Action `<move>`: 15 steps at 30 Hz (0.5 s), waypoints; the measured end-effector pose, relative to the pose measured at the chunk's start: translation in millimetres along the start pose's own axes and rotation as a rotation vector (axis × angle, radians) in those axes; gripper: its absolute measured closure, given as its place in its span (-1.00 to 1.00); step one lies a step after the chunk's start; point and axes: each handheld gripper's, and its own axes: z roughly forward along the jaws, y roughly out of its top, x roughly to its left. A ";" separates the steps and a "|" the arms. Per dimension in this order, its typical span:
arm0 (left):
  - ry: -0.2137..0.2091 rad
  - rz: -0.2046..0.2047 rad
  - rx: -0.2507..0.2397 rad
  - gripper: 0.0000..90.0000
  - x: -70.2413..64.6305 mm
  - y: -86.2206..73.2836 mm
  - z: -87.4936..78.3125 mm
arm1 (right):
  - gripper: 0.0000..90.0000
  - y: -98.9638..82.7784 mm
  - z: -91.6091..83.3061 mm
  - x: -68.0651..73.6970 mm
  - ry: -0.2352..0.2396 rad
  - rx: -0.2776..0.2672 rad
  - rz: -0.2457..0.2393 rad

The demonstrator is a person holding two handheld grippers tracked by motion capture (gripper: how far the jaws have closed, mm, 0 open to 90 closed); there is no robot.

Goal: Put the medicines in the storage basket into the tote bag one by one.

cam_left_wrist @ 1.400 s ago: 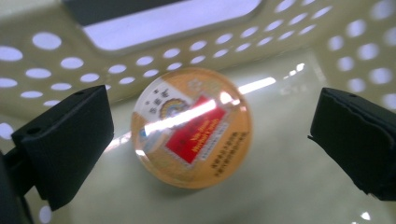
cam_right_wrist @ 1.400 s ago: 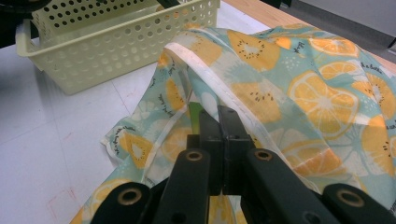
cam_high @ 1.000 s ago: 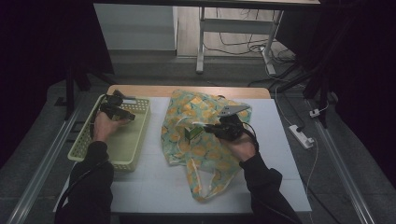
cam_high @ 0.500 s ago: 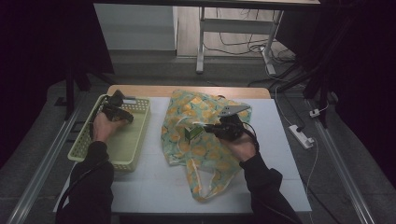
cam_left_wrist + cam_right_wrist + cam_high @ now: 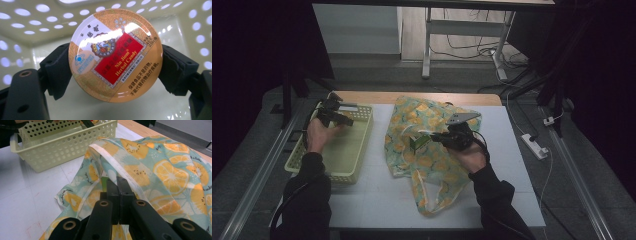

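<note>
Left gripper clamps round herbal candy tin by its rim, inside yellow basket. Right gripper clenched on rim of citrus-print bag, lying on bench.

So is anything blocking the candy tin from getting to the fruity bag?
Only the basket wall on the bag's side. The left gripper holds the candy tin inside the basket; the table between basket and fruit-print bag looks bare.
</note>
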 end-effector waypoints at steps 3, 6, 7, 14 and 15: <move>-0.007 0.006 -0.023 -0.54 -2.3 -2.1 -6.9 | 0.98 0.2 -0.7 -0.5 0.000 -0.006 0.001; -0.014 0.024 -0.043 -0.54 -6.2 -3.8 -13.8 | 0.98 0.1 -1.1 -1.0 -0.002 -0.009 0.002; -0.019 0.026 -0.053 -0.54 -8.2 -4.5 -16.1 | 0.98 0.2 -1.3 -0.9 -0.003 -0.008 0.002; -0.031 0.055 -0.105 -0.54 -19.0 -13.3 -29.6 | 0.98 0.6 -1.5 -0.1 -0.002 -0.008 0.000; -0.037 0.054 -0.113 -0.54 -20.2 -14.9 -31.1 | 0.98 0.6 -1.5 0.0 -0.002 -0.008 0.000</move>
